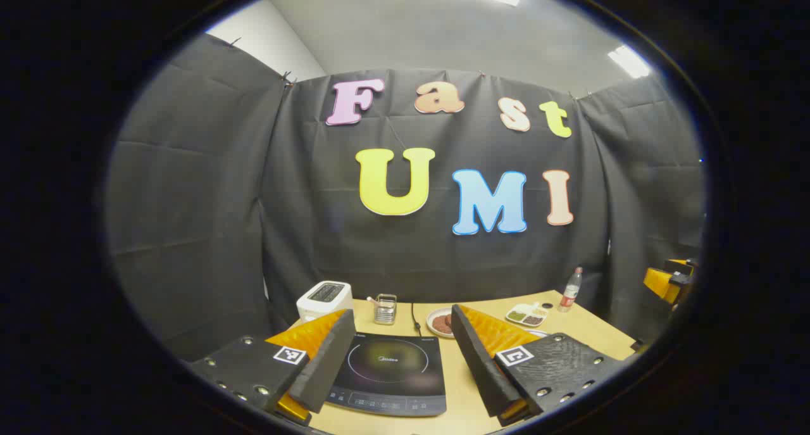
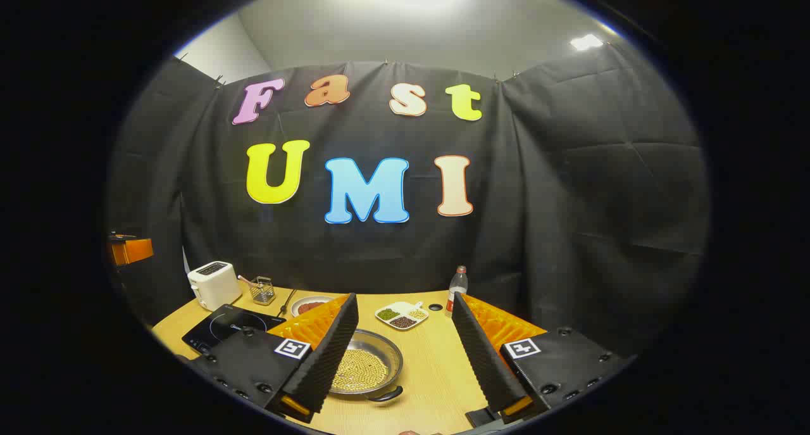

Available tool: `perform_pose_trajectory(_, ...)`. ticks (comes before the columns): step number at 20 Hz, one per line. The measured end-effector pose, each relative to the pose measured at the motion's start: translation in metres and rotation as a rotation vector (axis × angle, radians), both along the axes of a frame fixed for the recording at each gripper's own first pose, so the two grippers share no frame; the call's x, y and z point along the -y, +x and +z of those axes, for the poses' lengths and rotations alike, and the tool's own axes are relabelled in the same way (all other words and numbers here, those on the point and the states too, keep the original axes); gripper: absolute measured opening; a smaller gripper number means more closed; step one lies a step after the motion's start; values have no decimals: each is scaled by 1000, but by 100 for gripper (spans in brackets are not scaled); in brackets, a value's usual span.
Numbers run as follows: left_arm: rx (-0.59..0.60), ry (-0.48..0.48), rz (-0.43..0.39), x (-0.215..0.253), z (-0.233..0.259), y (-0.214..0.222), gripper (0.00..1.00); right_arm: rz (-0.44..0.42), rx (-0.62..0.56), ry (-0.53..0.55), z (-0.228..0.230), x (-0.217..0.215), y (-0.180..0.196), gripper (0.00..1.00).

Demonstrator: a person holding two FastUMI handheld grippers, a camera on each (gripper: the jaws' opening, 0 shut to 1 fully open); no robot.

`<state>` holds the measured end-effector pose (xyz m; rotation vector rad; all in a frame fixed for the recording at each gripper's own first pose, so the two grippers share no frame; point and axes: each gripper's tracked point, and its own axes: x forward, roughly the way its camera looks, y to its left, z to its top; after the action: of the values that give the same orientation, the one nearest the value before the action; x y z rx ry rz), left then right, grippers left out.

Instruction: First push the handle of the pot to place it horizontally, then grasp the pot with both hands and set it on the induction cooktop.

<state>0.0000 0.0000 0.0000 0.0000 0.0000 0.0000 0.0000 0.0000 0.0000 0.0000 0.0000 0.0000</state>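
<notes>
wooden table (image 2: pixel 436 371) carries a round metal pot (image 2: pixel 373 359) and flat glassy induction cooktop (image 1: pixel 389 371); left gripper (image 1: pixel 402 359) and right gripper (image 2: pixel 405 353) both spread wide.

The induction cooktop (image 1: pixel 391 373) is showing glossy black with a faint ring on its glass. At its eleven o'clock a toaster (image 1: pixel 324 299) is showing white. The table (image 2: pixel 436 371) is showing pale wood grain. The pot (image 2: pixel 366 365) is gleaming silver, its handle (image 2: pixel 386 395) black, with yellowish beans inside. At its one o'clock a white divided dish (image 2: pixel 401 315) is holding green, dark and tan heaps.
</notes>
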Motion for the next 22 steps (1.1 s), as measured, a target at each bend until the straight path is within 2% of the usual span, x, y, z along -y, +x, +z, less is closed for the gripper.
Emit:
perform_pose_trajectory(16, -24, 0, -11, 3, -10, -3, 89, 16, -41, 2, -9, -5, -7, 93)
perform_pose_trajectory(22, -46, -5, -17, 4, -19, -4, 89, 64, -108, -22, -25, -17, 0, 93)
